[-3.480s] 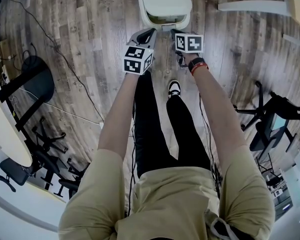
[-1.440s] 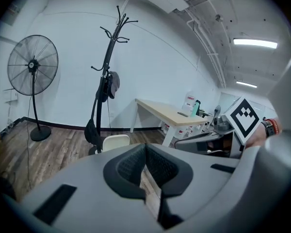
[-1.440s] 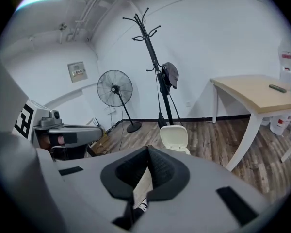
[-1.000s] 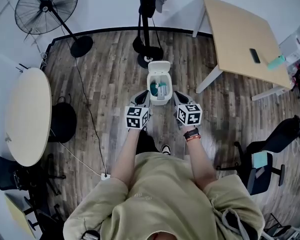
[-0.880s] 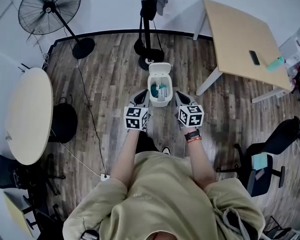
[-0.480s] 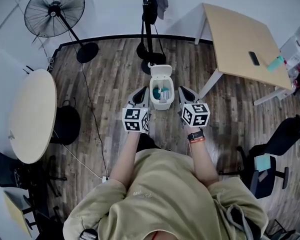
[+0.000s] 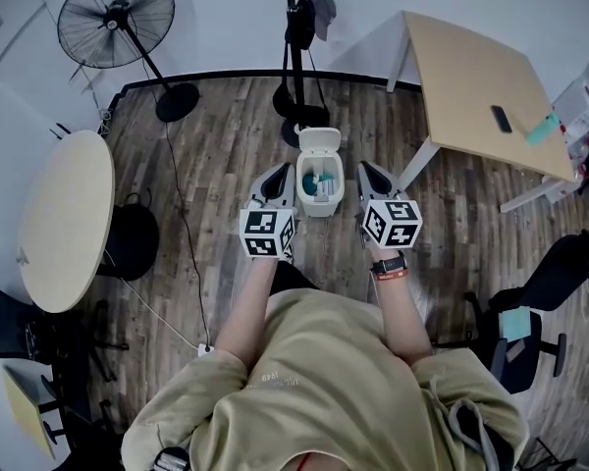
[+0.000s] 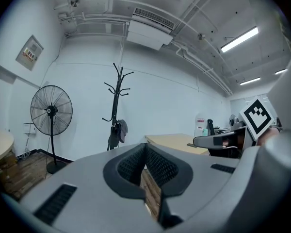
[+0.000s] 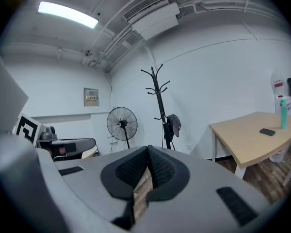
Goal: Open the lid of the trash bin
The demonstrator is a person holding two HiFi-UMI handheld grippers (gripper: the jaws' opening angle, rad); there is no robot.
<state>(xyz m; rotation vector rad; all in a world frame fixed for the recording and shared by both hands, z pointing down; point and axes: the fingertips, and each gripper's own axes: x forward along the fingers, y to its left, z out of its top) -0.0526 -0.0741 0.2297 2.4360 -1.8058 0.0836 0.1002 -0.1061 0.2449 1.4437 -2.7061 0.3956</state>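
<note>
Left hand-held gripper point(image 7: 275, 175): raised in front of the torso, just left of the trash bin point(image 7: 320, 186) and apart from it. Jaws pressed together at the tips, as seen in the left gripper view. Nothing pinched; only a thin slit of wood floor point(image 7: 226, 135) visible below the contact line.

Right hand-held gripper point(image 7: 367, 171): level with the left one, just right of the bin and likewise apart from it. Jaws pressed together at the tips, as seen in the right gripper view. Nothing pinched.

Bin: small, white, upright on the floor, between the two grippers in the head view, with lid point(image 7: 319, 142) tipped up at the far edge and the opening exposed. Teal and white items inside, too small to identify.

Surroundings:
- coat rack point(image 7: 296, 37) just beyond the bin, base near it
- standing fan point(image 7: 116, 18) further left, by the wall
- rectangular wooden table point(image 7: 471, 77) to the right, carrying a dark phone point(image 7: 502, 119) and a teal bottle point(image 7: 543, 128)
- round table point(image 7: 59, 224) well to the left
</note>
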